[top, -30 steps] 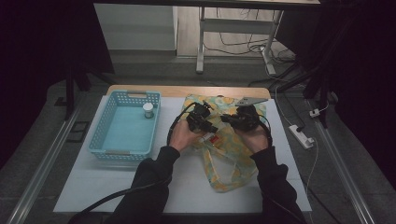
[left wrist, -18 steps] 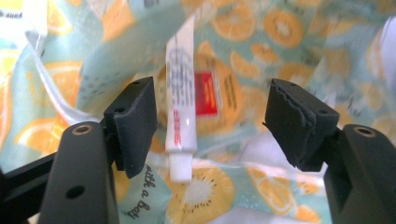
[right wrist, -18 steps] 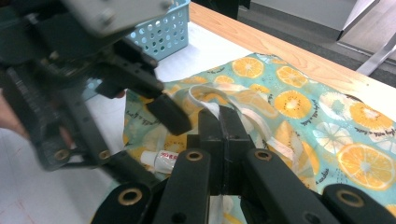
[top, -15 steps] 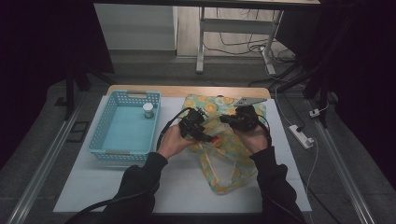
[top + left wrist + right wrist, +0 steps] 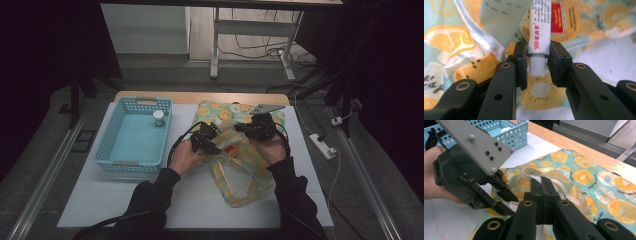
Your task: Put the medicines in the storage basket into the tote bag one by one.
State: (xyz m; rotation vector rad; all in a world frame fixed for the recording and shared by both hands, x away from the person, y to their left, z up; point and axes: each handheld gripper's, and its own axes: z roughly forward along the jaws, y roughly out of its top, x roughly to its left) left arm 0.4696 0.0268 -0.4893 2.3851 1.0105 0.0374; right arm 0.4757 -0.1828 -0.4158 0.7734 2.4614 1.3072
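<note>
Ointment tube, white, red lettering (ribbed white cap), upright

The high view is looking dim and grainy: light is falling from above onto the white table, while the floor and the room's sides are sinking into near black. The sleeves are merging with that dark. The left gripper view is looking bright and saturated, with the tube fairly sharp and the black jaws at the bottom going soft. The right gripper view is showing even daylight-like light, a pale sheen on the grey plate, and a blurring far background.
</note>
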